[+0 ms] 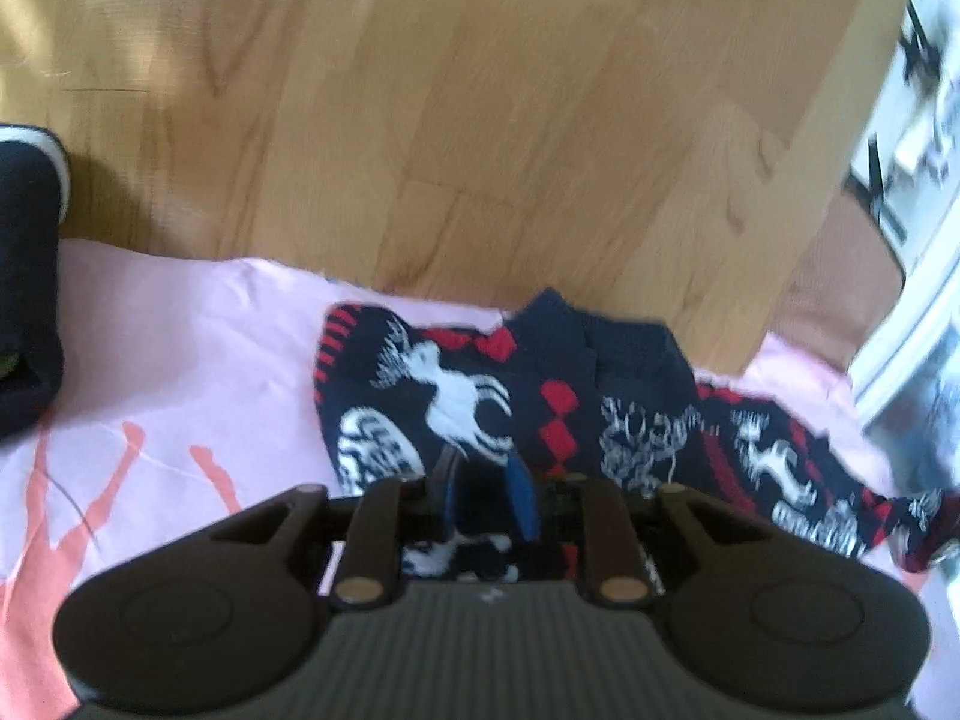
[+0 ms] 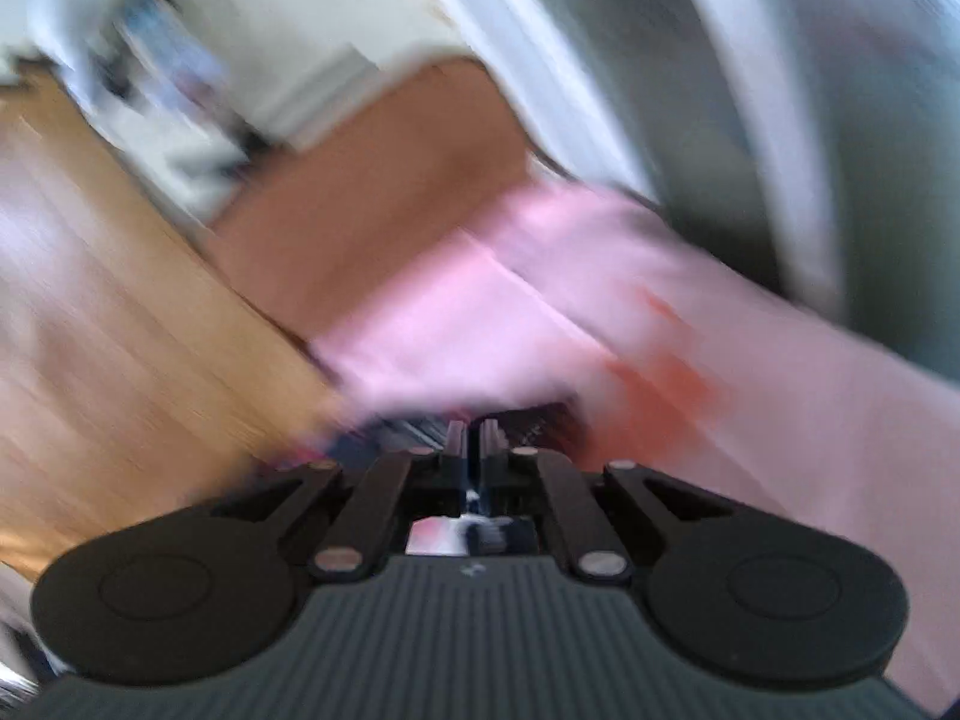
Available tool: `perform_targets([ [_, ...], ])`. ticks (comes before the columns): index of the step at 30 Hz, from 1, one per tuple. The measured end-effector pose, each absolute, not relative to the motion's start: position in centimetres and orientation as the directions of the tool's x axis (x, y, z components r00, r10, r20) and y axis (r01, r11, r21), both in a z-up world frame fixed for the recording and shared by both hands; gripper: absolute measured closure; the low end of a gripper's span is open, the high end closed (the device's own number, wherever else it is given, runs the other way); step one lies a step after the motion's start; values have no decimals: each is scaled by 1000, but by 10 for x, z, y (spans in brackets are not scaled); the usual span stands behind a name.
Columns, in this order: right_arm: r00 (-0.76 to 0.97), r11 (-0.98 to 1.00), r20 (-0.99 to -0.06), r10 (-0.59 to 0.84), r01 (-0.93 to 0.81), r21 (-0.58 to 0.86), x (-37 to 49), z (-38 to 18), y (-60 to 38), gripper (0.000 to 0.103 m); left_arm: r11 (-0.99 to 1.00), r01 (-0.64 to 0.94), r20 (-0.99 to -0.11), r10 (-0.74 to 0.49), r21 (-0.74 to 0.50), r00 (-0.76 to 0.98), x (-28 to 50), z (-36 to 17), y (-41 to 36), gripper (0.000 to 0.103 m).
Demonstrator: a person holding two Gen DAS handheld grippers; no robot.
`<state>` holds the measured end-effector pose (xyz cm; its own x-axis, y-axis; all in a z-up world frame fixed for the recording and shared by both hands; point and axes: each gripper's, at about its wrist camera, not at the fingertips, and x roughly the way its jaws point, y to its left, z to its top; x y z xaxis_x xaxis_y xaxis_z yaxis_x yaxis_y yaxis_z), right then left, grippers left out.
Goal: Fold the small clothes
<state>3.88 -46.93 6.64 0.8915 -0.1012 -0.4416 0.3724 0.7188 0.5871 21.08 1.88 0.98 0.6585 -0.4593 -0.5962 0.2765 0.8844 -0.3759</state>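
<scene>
your left gripper (image 1: 483,480) is over the near edge of the small navy sweater (image 1: 480,396), the one with white reindeer and red diamonds, which lies on the pink sheet (image 1: 180,348) near its far edge, with wood floor (image 1: 480,120) beyond. its fingers stand narrow, and knit shows between and under them, so it looks like they pinch the hem, though i can't see actual contact. one sleeve trails out to the right, rumpled.

your right gripper (image 2: 477,444) has its fingers almost together with only a thin slit between; dark patterned fabric sits just in front of and below the tips, but the blur keeps me from telling whether it is held.

i'd judge you're early in the fold: the body is still mostly spread and the sleeve isn't tucked. the next move calls for carrying the held edge over toward the collar, keeping both sides level so the knit doesn't bunch.

the right view is heavily smeared, so the sweater there is barely readable. a dark object (image 1: 27,276) at the left is cut off by the frame, and the gripper body hides the sweater's nearest hem.
</scene>
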Motion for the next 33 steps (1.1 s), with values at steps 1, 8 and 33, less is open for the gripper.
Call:
perform_targets([
  [1,913,736,-400,-77,323,595,49,85,-463,97,883,260,-585,-457,-391,670,211,12,24,77],
  [8,928,817,-266,262,-66,573,154,170,-349,97,824,137,-526,-468,-549,710,224,15,72,75],
  [33,807,908,-589,42,215,359,239,5,-337,72,836,195,-594,-510,-514,623,229,2,54,50],
])
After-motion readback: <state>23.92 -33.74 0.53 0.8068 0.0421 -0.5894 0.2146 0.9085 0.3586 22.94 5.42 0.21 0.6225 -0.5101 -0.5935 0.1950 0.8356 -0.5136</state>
